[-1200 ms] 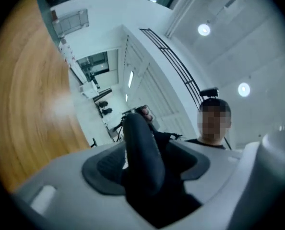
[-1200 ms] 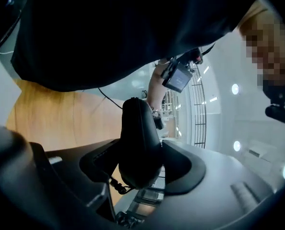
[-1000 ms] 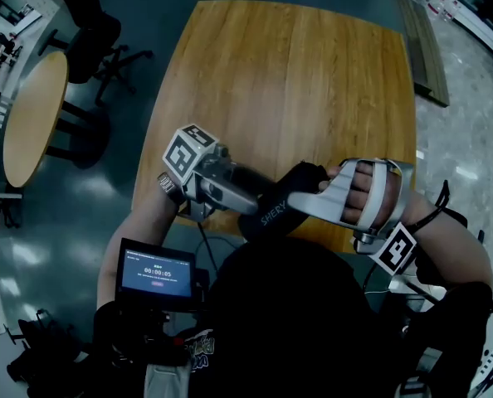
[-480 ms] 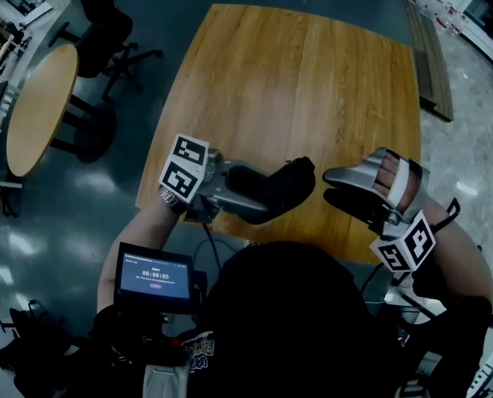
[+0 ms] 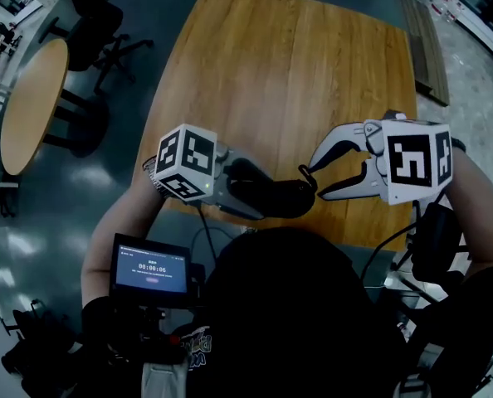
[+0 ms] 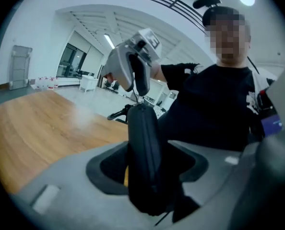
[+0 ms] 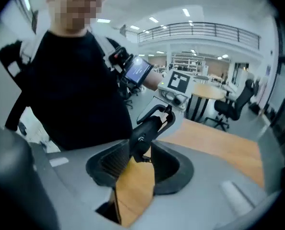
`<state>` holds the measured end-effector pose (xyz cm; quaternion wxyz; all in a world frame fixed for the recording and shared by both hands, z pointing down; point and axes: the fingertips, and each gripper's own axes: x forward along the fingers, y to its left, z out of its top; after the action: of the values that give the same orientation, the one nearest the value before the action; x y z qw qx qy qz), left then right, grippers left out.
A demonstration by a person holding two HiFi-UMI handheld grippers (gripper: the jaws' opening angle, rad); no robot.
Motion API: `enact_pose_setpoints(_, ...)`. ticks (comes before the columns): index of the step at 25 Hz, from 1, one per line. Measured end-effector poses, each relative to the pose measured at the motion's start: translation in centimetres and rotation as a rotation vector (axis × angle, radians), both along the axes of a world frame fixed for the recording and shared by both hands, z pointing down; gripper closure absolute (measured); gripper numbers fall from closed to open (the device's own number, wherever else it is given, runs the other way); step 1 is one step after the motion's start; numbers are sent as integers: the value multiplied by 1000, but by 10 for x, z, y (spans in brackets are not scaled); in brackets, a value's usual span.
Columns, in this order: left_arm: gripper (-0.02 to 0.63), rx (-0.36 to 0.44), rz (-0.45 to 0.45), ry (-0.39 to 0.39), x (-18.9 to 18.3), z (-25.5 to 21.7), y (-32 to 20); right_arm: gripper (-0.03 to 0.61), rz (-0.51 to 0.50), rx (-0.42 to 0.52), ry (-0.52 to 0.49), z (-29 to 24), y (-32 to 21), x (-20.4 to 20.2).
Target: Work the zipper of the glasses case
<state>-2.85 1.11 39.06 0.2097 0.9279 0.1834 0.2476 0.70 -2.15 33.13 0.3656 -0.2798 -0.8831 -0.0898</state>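
The black glasses case [image 5: 286, 197] hangs over the near edge of the wooden table [image 5: 296, 73]. My left gripper [image 5: 259, 197] is shut on it, and its jaws have just closed a little further on the case. In the left gripper view the case [image 6: 143, 128] stands edge-on between the pads, zipper seam facing the camera. My right gripper [image 5: 315, 182] points left at the case's right end. Its jaws have just been closing with that end [image 7: 145, 133] between them, and wood still shows beside one pad [image 7: 166, 162].
A small screen [image 5: 151, 270] is mounted at the person's chest, below the left gripper. A round table [image 5: 31, 106] and office chairs [image 5: 97, 23] stand on the dark floor at the left. A low bench [image 5: 425, 48] runs along the right.
The right gripper has rolled so its marker cube faces up and has swung its jaws left onto the case's end. The left gripper has rolled and sunk a little with the case.
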Motion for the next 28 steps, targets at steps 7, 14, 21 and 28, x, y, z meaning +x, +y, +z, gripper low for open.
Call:
enact_pose_setpoints(7,368,79,46,-30,5,-1,7,429,8,-421,118,19,12,-11)
enact_pose_setpoints(14,370,120,26,-57,7,9,4,451,33,-527,167,31,10,-10)
enact_pose_setpoints(21,371,127,-15,-21,1,4,-6,502,57,-564,119,24,1,-12)
enact_pose_setpoints(28,373,73,-77,72,4,-5,-13,557,120,-543,10,12,-12,-5)
